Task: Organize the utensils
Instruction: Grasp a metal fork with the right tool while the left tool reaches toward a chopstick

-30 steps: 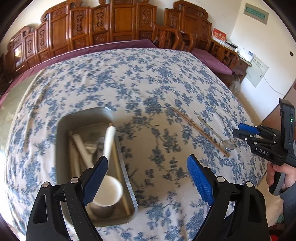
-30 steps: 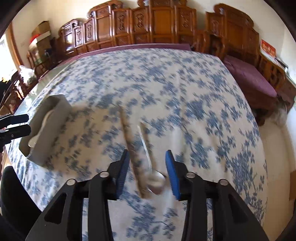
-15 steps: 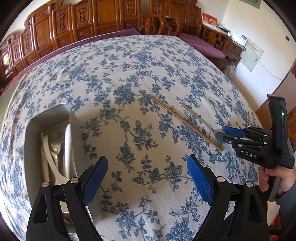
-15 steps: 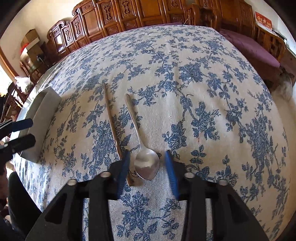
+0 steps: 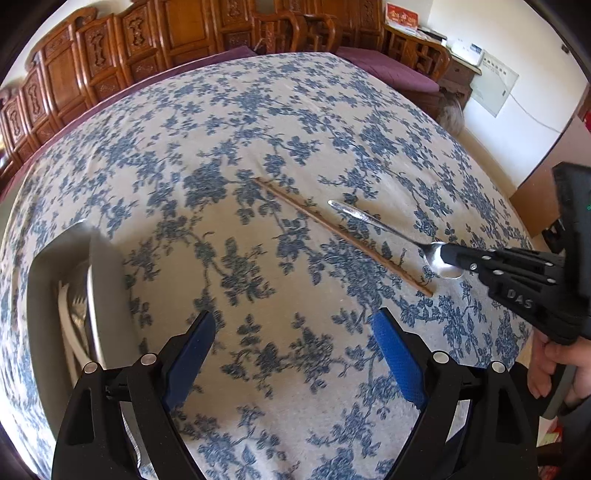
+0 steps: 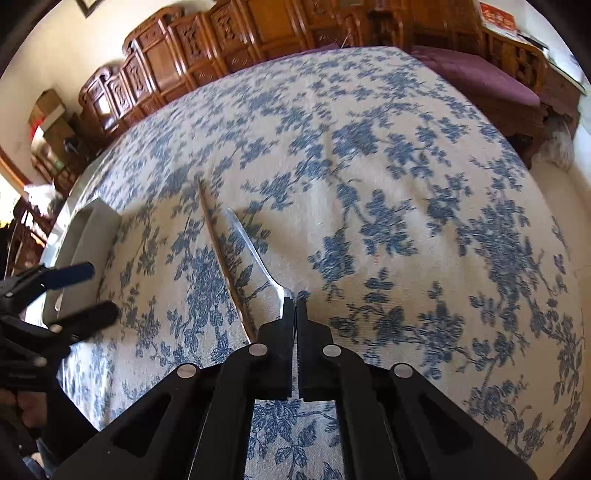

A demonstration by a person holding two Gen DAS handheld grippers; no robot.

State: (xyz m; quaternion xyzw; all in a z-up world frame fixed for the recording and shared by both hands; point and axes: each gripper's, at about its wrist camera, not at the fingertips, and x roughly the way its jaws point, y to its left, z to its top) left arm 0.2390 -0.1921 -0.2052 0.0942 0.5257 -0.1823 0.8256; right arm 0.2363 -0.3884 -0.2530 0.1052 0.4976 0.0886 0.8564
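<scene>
A metal spoon point(image 5: 373, 221) lies on the blue-flowered tablecloth, and my right gripper point(image 5: 448, 255) is shut on its bowl. In the right wrist view the spoon's handle point(image 6: 251, 247) runs up and left from the closed right gripper point(image 6: 295, 301). A brown wooden chopstick point(image 5: 343, 236) lies just left of the spoon point(image 6: 221, 258). The grey metal tray point(image 5: 44, 295) at the left holds white utensils and a fork point(image 5: 75, 306). My left gripper point(image 5: 291, 317) hangs open over bare cloth between tray and chopstick, holding nothing.
The round table's edge drops off at the right, beside a person's hand point(image 5: 554, 362) on the right gripper's handle. Carved wooden chairs point(image 5: 184, 33) ring the far side. From the right wrist, the tray point(image 6: 92, 236) and left gripper point(image 6: 81, 291) sit at the far left.
My right gripper sank over the spoon's bowl and closed on it. My left gripper moved right, away from above the tray, and stayed open.
</scene>
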